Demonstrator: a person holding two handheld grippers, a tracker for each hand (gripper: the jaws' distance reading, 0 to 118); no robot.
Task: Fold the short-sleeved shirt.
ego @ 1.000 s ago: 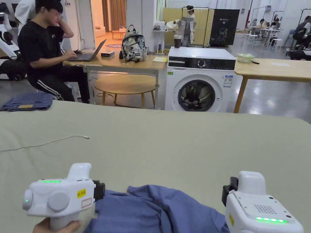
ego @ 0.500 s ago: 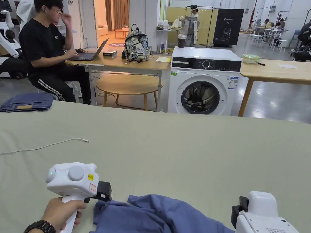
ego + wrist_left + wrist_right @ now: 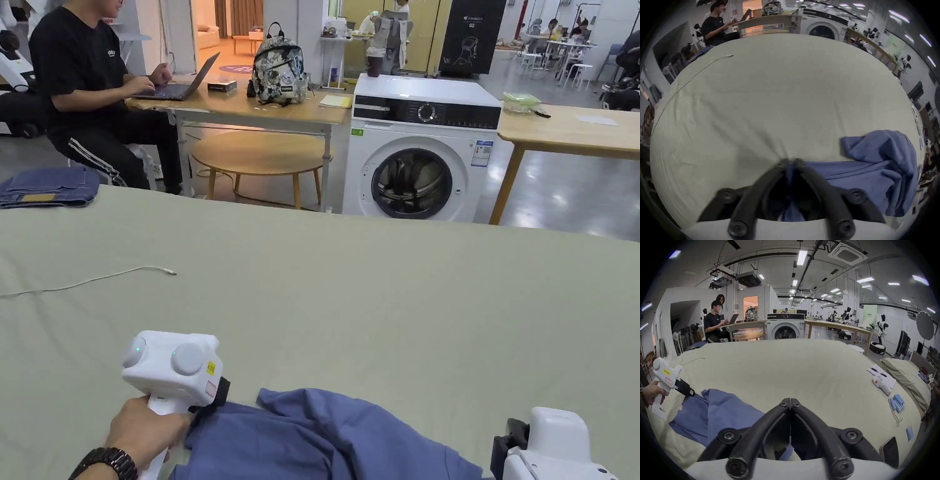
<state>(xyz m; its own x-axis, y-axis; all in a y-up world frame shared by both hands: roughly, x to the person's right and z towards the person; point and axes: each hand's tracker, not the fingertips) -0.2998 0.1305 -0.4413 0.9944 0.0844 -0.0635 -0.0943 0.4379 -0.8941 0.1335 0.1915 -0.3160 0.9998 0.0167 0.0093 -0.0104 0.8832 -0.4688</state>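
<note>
Blue cotton, rumpled and unfolded: the short-sleeved shirt (image 3: 325, 437) lies at the near edge of the pale green table (image 3: 375, 281), right in front of you. Your left gripper (image 3: 790, 162) has its jaws pinched on a bunch of the fabric at the shirt's left end. Your right gripper (image 3: 790, 400) has its jaws closed tip to tip, with a strip of blue cloth showing between them nearer the base. Holding both ends like this probably lets you stretch the shirt flat before folding. Ahead, a thin white cable (image 3: 94, 282) lies well apart on the left. Far left sit folded jeans (image 3: 47, 186). Nothing blocks the cloth-covered space beyond the shirt.
</note>
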